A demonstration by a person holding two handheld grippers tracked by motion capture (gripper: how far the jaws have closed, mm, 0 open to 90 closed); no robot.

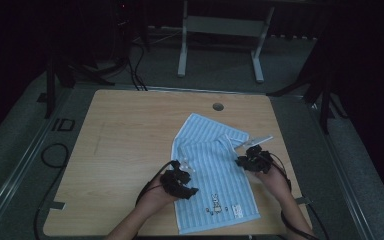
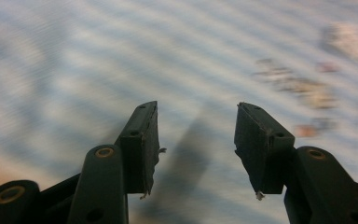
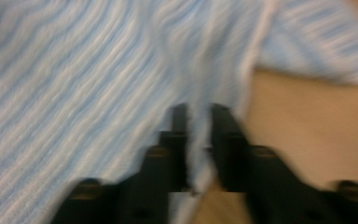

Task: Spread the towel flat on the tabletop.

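Note:
A light blue striped towel (image 1: 207,150) lies on the wooden table (image 1: 130,130), with a small rabbit drawing (image 1: 214,204) near its front end. Its far right corner is folded over. My left gripper (image 1: 181,182) hovers at the towel's left edge; in the left gripper view it (image 2: 196,122) stands open over the striped cloth (image 2: 121,56), with nothing between the jaws. My right gripper (image 1: 251,159) is at the towel's right edge. In the right gripper view it (image 3: 198,116) is shut on that edge of the towel (image 3: 74,70).
A round cable hole (image 1: 218,106) sits near the table's far edge. A grey metal frame (image 1: 220,30) stands on the floor beyond the table. Black cables (image 1: 55,150) lie on the floor at the left. Bare wood spreads left of the towel.

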